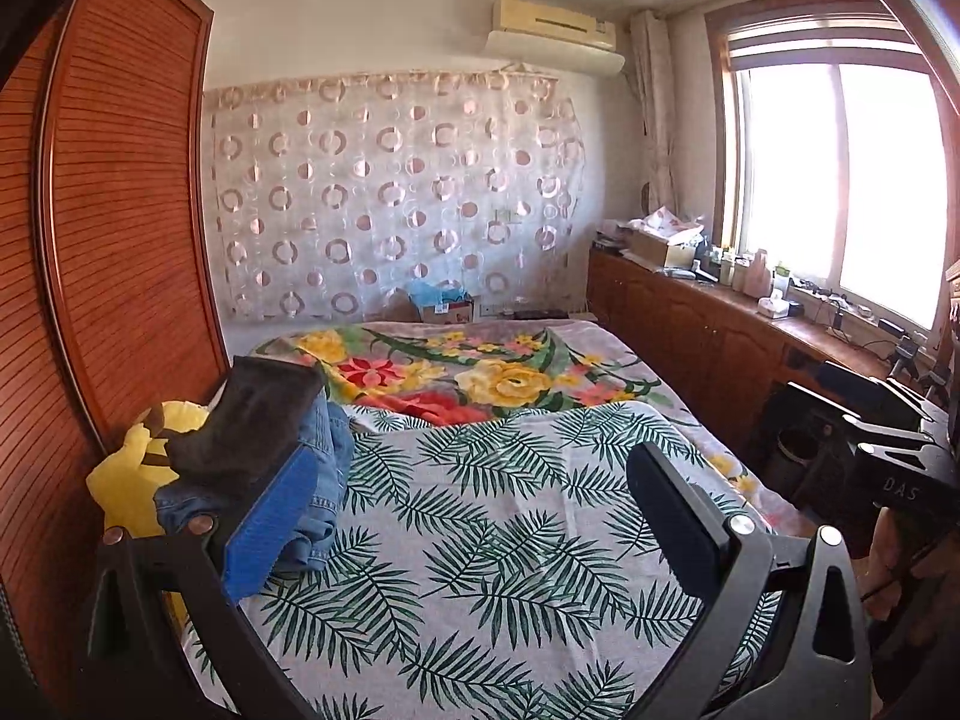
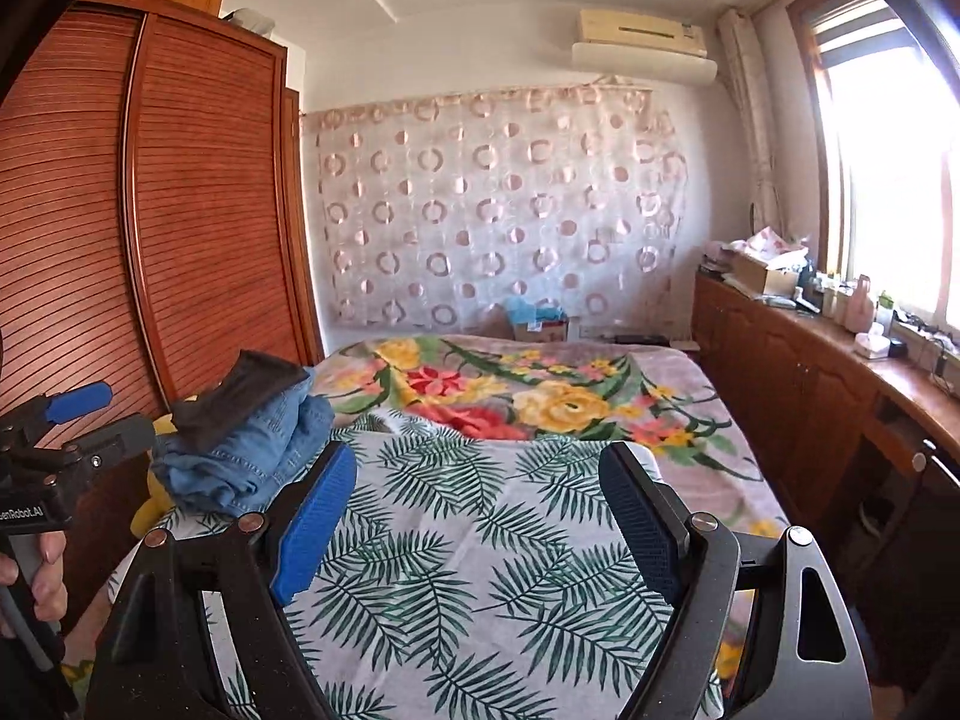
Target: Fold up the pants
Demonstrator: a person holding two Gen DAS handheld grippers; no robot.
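A pile of folded clothes lies at the left edge of the bed: blue jeans (image 1: 331, 450) (image 2: 258, 450) with a dark brown garment (image 1: 258, 414) (image 2: 240, 393) on top. My left gripper (image 1: 477, 456) hovers open over the palm-leaf sheet (image 1: 480, 570), its blue left pad (image 1: 273, 522) just in front of the jeans without touching them. My right gripper (image 2: 480, 453) is also open and holds nothing, above the same sheet (image 2: 456, 570), to the right of the pile. No garment lies spread on the sheet between the fingers.
A slatted wooden wardrobe (image 1: 120, 210) stands close on the left. A yellow soft thing (image 1: 126, 480) sits behind the pile. A floral blanket (image 1: 480, 378) covers the far half of the bed. Low wooden cabinets (image 2: 810, 396) with clutter run under the window on the right. A hand (image 2: 42, 576) grips the left tool.
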